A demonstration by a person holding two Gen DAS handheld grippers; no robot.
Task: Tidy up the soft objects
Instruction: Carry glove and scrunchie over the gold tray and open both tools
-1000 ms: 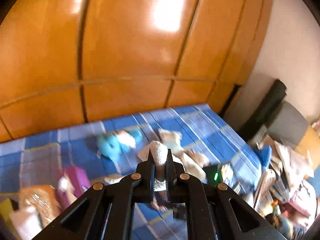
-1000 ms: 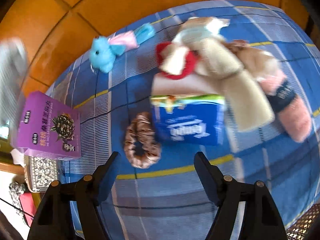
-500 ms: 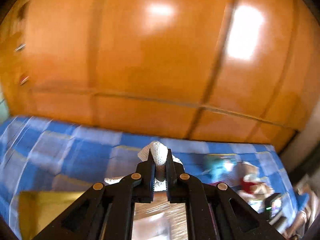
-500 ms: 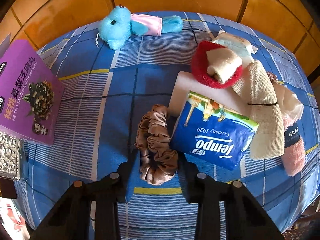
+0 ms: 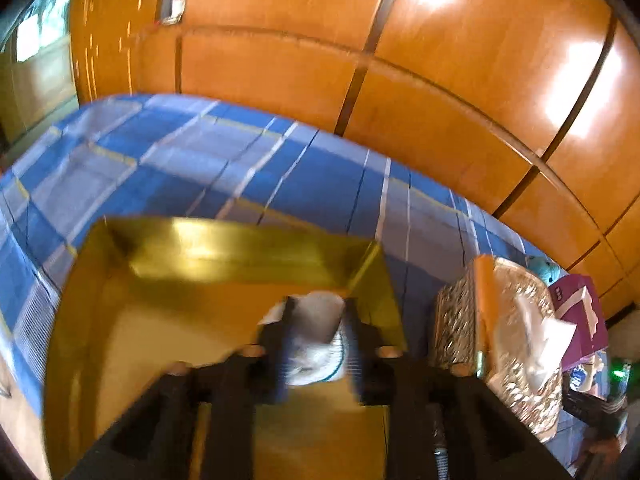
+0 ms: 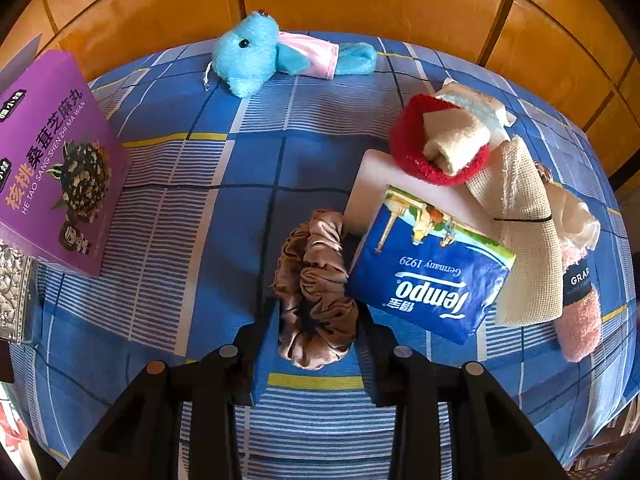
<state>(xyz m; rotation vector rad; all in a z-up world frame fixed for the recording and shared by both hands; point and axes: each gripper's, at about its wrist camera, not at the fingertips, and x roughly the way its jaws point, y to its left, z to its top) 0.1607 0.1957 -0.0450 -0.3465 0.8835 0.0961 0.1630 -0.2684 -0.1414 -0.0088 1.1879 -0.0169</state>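
Left wrist: left gripper point(image 5: 316, 344), now over gold open box point(image 5: 224, 248), jaws parting around white mesh cloth point(image 5: 316, 336); release likely. Right wrist: right gripper point(image 6: 316, 332) has narrowed onto brown satin scrunchie point(image 6: 316, 292); next pick.

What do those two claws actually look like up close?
Both are matte black plastic. The right claw has two flat, angular fingers with blue pads on their inner faces, joined by round brass-coloured rivets, with triangular cut-outs further back. The left claw looks the same, though blurred. No cables or sleeves show.
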